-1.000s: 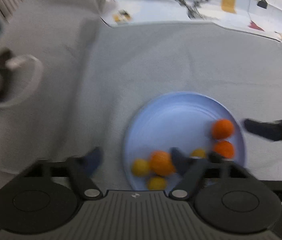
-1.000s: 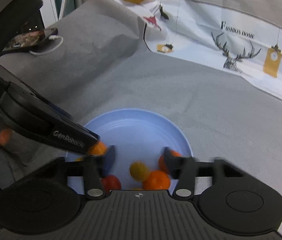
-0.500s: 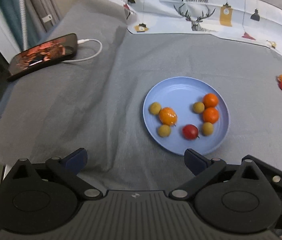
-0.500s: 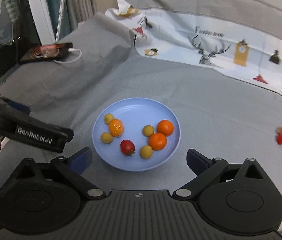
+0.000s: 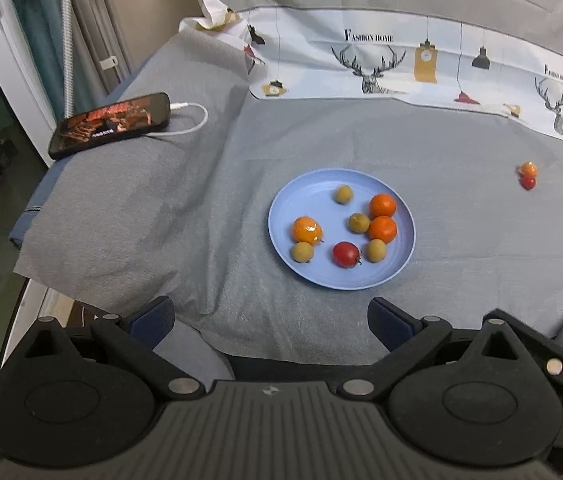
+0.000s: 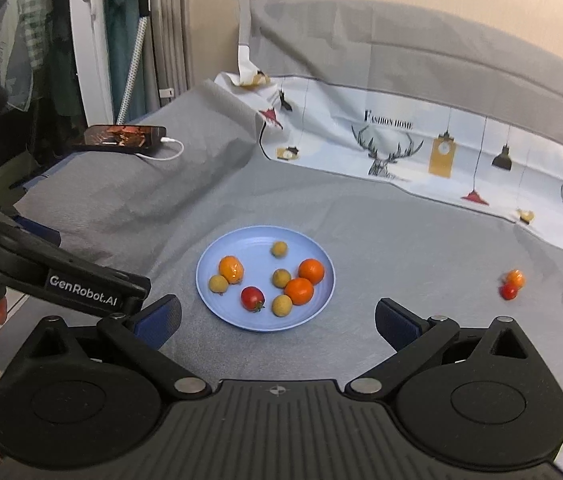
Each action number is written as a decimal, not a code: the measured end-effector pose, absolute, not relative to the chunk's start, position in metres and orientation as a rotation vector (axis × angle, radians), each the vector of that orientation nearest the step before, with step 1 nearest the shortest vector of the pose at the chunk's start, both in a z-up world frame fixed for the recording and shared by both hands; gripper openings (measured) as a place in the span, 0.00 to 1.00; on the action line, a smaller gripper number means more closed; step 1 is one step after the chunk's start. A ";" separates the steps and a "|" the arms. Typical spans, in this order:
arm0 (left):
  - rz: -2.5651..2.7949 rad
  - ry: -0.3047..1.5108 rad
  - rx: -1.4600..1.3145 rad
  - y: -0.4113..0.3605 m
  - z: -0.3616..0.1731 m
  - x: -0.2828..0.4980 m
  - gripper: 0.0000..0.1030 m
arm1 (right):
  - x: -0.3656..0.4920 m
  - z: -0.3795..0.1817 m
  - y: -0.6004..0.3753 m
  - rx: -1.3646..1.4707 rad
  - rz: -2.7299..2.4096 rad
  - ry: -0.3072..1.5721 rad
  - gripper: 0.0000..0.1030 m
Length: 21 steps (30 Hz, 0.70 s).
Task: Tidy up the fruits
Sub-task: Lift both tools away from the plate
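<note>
Both tongs tilt downward above the plate (image 5: 281,216) of fruit: left tongs (image 5: 271,320) and right tongs (image 6: 277,318) gape wide, empty.

Bare grey cloth (image 5: 461,200) separates plate (image 5: 397,276) from two stray fruits (image 5: 527,176); phone (image 5: 109,124) lies far left.

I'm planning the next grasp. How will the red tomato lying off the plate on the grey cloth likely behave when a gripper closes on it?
The red tomato is small and round, so it will probably roll if nudged. It touches an orange fruit, which may get bumped. Its glossy skin suggests it is slippery and soft, so squeeze gently.
</note>
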<state>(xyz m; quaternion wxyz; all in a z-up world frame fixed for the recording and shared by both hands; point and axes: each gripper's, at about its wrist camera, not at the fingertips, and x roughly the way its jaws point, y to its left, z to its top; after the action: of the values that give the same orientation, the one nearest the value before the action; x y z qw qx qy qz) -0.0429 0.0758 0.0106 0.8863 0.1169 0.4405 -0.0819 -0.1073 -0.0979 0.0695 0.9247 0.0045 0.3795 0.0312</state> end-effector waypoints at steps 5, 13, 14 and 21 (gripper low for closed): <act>-0.176 0.884 0.248 0.075 0.019 -0.053 1.00 | -0.119 0.076 -0.096 0.000 0.060 0.748 0.99; -0.180 0.853 0.252 0.076 0.025 -0.061 1.00 | -0.124 0.081 -0.096 0.003 0.051 0.729 0.99; -0.180 0.854 0.251 0.076 0.025 -0.061 1.00 | -0.124 0.081 -0.095 0.001 0.051 0.728 0.99; -0.180 0.854 0.243 0.080 0.025 -0.059 1.00 | -0.124 0.081 -0.092 -0.007 0.050 0.730 0.99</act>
<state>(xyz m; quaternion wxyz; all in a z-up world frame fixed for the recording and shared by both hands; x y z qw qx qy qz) -0.0591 0.0800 0.0246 0.8992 0.1175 0.4123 -0.0872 -0.1239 -0.0924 0.0813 0.9337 -0.0034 0.3571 0.0245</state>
